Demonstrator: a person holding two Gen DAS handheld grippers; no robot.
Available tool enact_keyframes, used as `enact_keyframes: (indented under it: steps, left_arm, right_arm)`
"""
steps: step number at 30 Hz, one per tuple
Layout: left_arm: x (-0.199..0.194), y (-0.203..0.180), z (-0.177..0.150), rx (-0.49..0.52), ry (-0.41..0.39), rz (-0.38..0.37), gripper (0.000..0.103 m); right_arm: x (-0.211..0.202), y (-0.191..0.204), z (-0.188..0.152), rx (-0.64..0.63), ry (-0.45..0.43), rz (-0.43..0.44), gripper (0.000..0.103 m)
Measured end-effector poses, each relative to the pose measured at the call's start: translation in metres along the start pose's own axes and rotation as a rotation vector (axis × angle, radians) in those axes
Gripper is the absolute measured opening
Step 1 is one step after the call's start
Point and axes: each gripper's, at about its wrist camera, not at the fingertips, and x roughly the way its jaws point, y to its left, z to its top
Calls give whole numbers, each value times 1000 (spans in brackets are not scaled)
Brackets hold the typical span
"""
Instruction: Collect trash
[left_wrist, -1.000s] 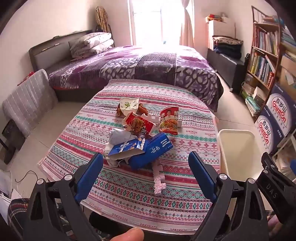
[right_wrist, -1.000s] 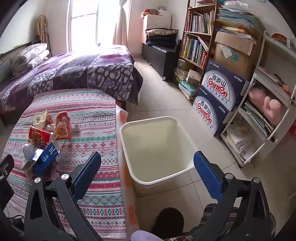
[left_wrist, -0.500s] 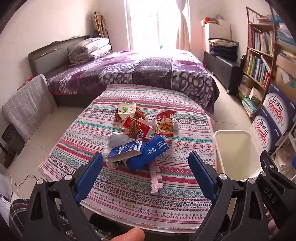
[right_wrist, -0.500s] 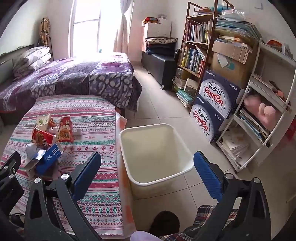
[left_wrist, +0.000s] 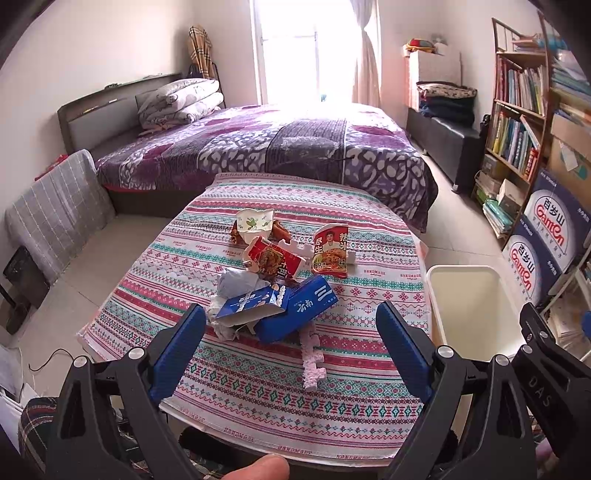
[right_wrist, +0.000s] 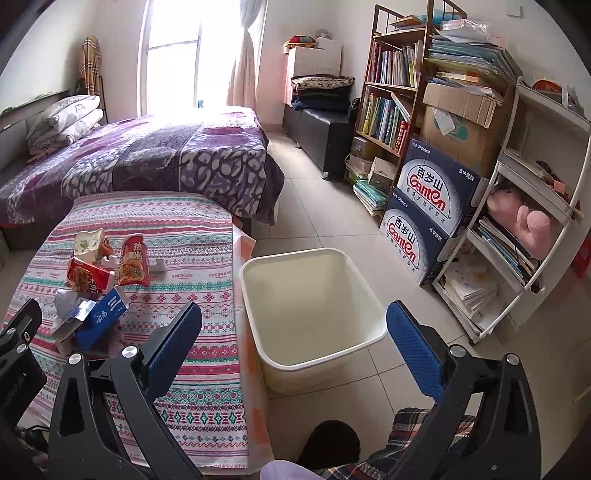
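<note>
Two grippers, both spread wide and holding nothing: left gripper aimed at the striped tablecloth, right gripper looking down toward the cream bin on the floor just beside the table's right edge. Compared with a second ago, slightly more of the room and of the bin's mouth in both views, so apparently drawn back or lifted a little rather than pushed in. No change in the litter: blue carton lying on a torn blue-and-white box near the front of the heap, grey wad beside them, red noodle packet and orange-red packet behind, crumpled paper cup farthest back, pink foam strip apart and nearest. Bin apparently empty. Probably a pause to line up, with collecting not yet started and every piece to be lifted and dropped in. Likely first picks: foam strip or blue carton, closest to the left jaws.
</note>
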Motion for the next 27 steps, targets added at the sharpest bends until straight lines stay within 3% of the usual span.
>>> enact_keyframes:
  steps: [27]
  left_arm:
    - [5,2,-4,1,12,-4,91]
  right_arm:
    - [-1,6,0,2,13,10,96]
